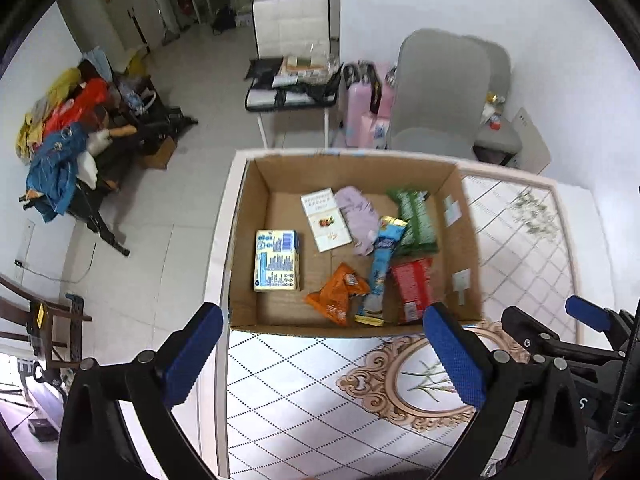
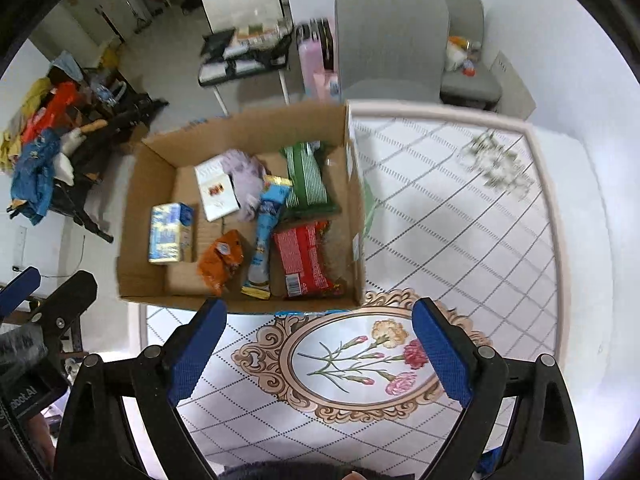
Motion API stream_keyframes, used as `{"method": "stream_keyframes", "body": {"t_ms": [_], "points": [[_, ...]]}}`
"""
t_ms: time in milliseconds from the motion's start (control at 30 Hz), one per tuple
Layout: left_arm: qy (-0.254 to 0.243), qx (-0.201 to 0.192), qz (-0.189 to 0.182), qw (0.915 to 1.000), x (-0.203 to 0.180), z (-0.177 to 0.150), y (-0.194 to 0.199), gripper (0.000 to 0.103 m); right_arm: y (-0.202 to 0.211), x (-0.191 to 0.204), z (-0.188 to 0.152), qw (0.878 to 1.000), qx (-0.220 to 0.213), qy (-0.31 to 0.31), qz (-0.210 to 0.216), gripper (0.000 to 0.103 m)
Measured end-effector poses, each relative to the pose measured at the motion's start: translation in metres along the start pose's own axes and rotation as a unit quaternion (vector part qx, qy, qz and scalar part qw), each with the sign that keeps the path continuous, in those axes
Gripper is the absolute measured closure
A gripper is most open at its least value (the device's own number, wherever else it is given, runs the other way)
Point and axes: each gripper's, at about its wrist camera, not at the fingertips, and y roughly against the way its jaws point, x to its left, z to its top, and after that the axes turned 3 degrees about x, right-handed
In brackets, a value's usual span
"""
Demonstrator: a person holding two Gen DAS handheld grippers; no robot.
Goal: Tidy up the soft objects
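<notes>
Left wrist view: a pale tiled floor runs past a white chair and grey chairs behind the bench, whose glossy cloth carries a diamond grid. A cardboard box sits at the bench's far left corner, holding a lilac soft cloth, a crinkly orange packet and a blue carton. The left claw hangs open and empty, short of the box.

Right wrist view: the right claw gapes open, empty, over an ornate flower medallion. Bare cloth spreads right of the box; the cloth lies beside a green packet.
</notes>
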Motion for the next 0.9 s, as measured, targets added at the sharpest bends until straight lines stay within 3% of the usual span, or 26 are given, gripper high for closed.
{"method": "stream_keyframes", "body": {"t_ms": [133,367,667,900], "points": [[-0.005,-0.032,-0.003,0.9995,-0.004,-0.008,0.046,0.000,0.059,-0.004,-0.014,0.999,-0.043,0.004,0.001,0.007],[0.001,-0.046,-0.017,0.9988,-0.004,-0.025,0.092,0.000,0.129,-0.009,-0.037,0.996,-0.088,0.006,-0.002,0.007],[0.014,-0.061,-0.027,0.9977,-0.004,-0.040,0.130,0.000,0.191,-0.013,-0.065,0.993,-0.121,0.014,0.001,0.007],[0.014,-0.070,-0.019,0.9973,-0.004,-0.048,0.141,0.000,0.209,-0.016,-0.077,0.991,-0.134,0.016,-0.010,0.007]]}}
